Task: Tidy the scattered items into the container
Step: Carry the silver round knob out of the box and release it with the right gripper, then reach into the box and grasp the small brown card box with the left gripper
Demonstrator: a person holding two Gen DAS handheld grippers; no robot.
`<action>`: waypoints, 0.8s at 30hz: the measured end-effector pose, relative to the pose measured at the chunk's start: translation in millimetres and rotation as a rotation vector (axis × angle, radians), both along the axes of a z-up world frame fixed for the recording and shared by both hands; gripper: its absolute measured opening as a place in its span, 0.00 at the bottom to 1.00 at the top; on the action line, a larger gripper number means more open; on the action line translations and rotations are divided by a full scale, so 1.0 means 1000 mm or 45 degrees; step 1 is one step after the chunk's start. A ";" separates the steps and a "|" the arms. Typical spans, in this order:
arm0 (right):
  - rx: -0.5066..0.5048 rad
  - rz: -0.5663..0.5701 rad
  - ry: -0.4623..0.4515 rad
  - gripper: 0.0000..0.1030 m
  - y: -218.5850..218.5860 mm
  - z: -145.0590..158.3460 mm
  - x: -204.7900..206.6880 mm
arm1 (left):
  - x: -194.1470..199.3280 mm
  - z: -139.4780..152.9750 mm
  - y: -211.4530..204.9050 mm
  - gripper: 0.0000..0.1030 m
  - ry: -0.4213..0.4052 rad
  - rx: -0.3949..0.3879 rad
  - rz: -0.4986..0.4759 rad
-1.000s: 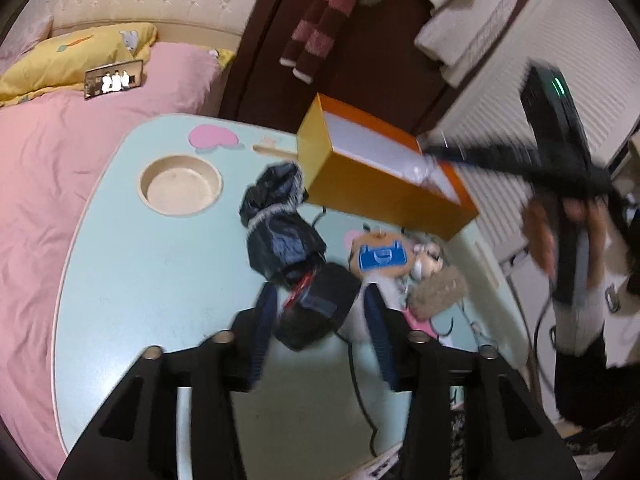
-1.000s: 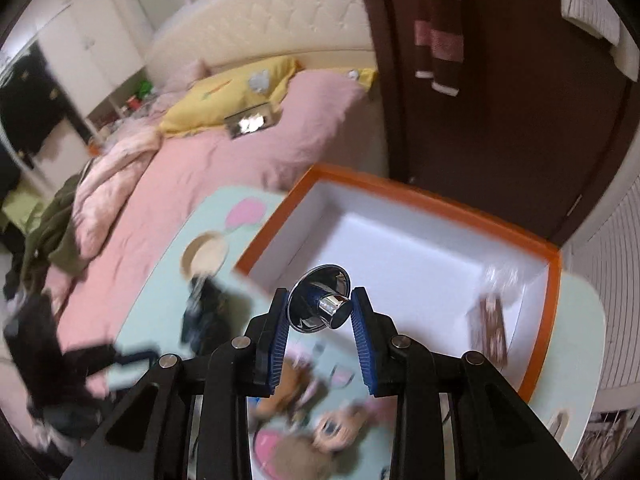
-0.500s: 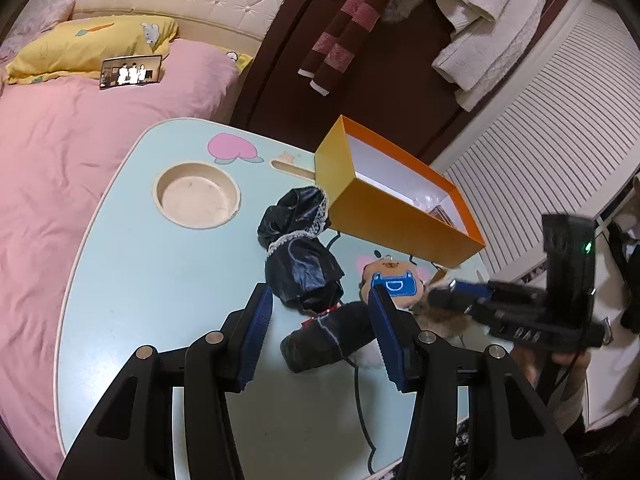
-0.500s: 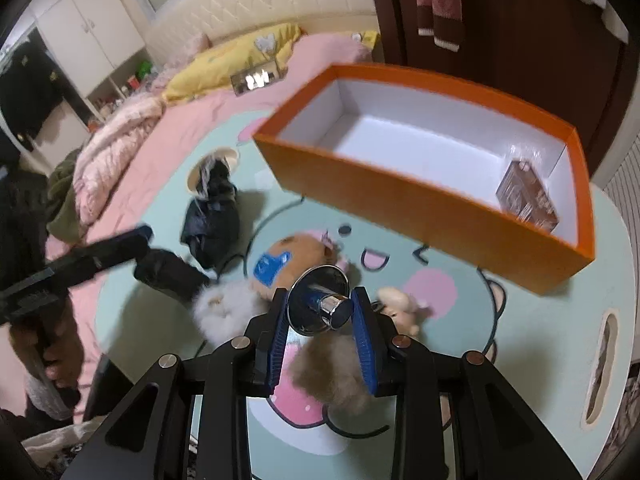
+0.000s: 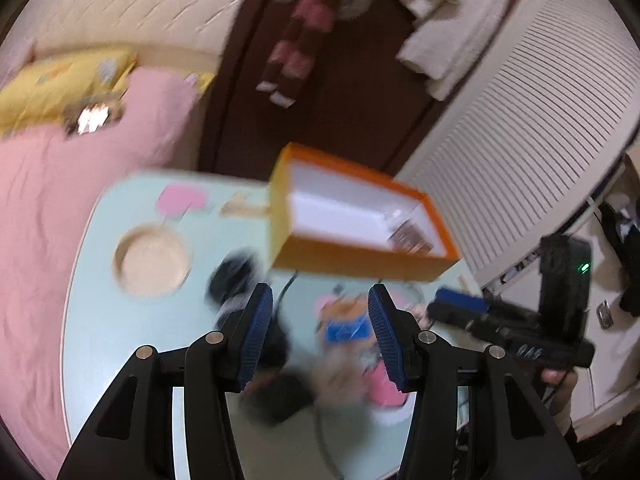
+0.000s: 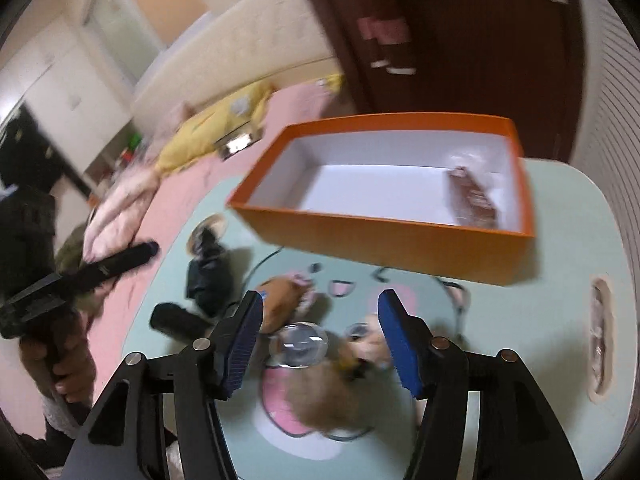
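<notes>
Mirror between right gripper pads, jaws just been opening, pads clear of it. Left gripper jaws apart, empty. Plush toys and black bag mid-table. Orange box at far edge, brown packet inside.

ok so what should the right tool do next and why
Probably close on the shiny round piece: the right tool has just been opening, and the piece sits loose between its jaws, short of the orange box.
</notes>
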State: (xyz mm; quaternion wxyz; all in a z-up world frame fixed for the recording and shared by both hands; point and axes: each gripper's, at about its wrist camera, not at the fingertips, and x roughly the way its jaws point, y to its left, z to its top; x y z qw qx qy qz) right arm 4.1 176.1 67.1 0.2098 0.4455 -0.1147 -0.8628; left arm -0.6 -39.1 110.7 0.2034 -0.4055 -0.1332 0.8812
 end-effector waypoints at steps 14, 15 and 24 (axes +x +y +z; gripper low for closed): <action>-0.071 -0.164 -0.048 0.58 0.045 -0.012 0.008 | -0.151 -0.027 0.168 0.49 -0.486 -0.099 -0.323; -0.076 -0.167 -0.050 0.58 0.047 -0.012 0.009 | -0.157 -0.032 0.177 0.49 -0.503 -0.110 -0.307; -0.112 -0.218 -0.064 0.58 0.069 -0.015 0.010 | -0.169 -0.067 0.214 0.49 -0.572 -0.215 -0.217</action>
